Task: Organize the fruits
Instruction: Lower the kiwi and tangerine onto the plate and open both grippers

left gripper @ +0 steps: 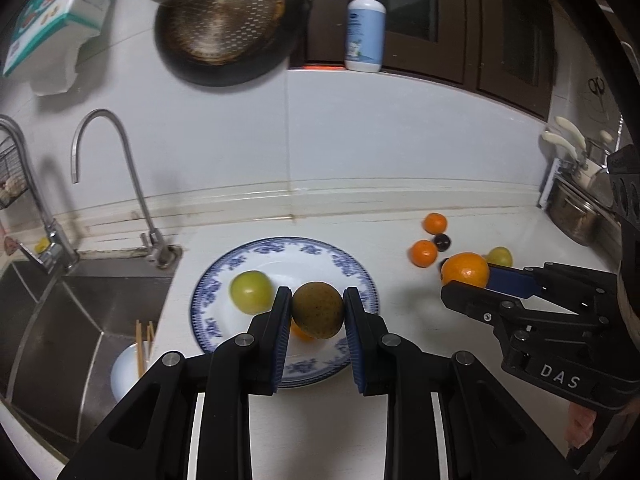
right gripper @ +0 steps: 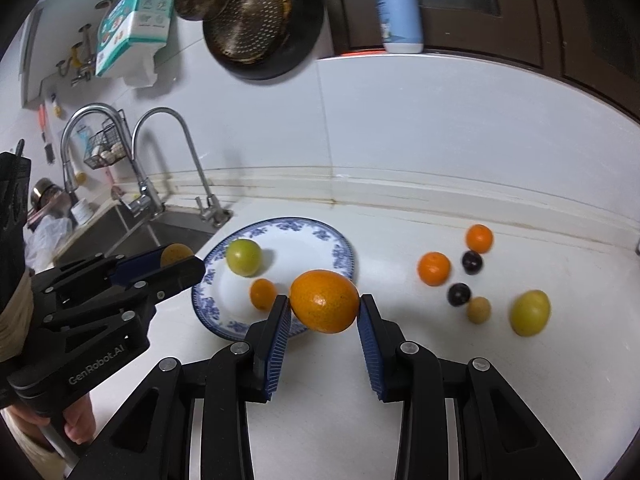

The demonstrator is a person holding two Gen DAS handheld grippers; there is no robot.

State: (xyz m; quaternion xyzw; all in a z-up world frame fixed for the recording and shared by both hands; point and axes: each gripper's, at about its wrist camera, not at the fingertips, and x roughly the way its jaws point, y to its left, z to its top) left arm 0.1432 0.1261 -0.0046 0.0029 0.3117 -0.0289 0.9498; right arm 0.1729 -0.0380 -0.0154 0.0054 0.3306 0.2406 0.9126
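My left gripper (left gripper: 318, 312) is shut on a brownish-green round fruit (left gripper: 319, 310) and holds it above the blue-patterned plate (left gripper: 360, 276). The plate holds a green fruit (left gripper: 250, 296) and a small orange (right gripper: 263, 293). My right gripper (right gripper: 323, 308) is shut on a large orange (right gripper: 324, 300) near the plate's (right gripper: 340, 248) right edge; it also shows in the left wrist view (left gripper: 466, 270). On the counter to the right lie two small oranges (right gripper: 434, 268), two dark plums (right gripper: 459, 294), a small tan fruit (right gripper: 479, 310) and a yellow-green fruit (right gripper: 529, 313).
A steel sink (left gripper: 80, 312) with a tap (left gripper: 116, 184) lies left of the plate; a white bowl with chopsticks (left gripper: 132, 364) sits in it. A metal pot (left gripper: 576, 212) stands at the far right. A pan (left gripper: 228, 20) hangs on the wall.
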